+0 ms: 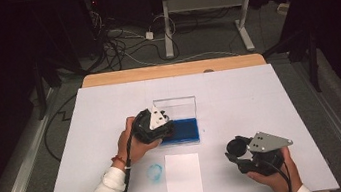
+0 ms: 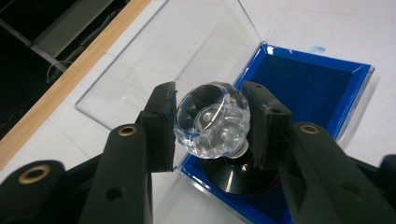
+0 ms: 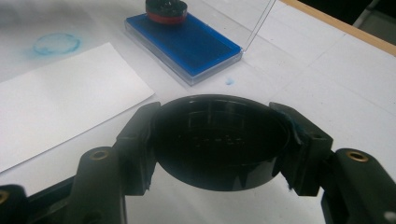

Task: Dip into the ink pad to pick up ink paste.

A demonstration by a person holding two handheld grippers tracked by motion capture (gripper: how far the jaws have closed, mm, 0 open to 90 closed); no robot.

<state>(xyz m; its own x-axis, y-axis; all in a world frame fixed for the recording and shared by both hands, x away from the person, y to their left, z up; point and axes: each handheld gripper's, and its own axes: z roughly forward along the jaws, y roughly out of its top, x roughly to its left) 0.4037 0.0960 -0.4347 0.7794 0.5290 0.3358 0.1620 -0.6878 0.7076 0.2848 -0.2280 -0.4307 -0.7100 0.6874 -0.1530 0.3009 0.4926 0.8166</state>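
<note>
Stamp pressing into the blue ink pad, its cap waiting off to the side.

The left gripper (image 2: 210, 126) is clenching the faceted clear knob (image 2: 212, 119) of a stamp, whose black base (image 2: 233, 175) is sitting on the blue ink pad (image 2: 303, 84) at the corner nearest that gripper, close to the pad's rim; the pad's clear lid (image 2: 177, 51) is standing open on the far side, toward the wooden table edge (image 2: 56, 93). The right gripper (image 3: 219, 140) is gripping a round black cap (image 3: 219, 140) above bare white table (image 3: 336, 79), well apart from the pad. In the high view, a white paper sheet (image 1: 183, 177) is lying near the front edge between the two hands, with a faint blue ring mark (image 1: 155, 173) just beside it. Open tabletop is stretching to the right of the pad and behind it.
</note>
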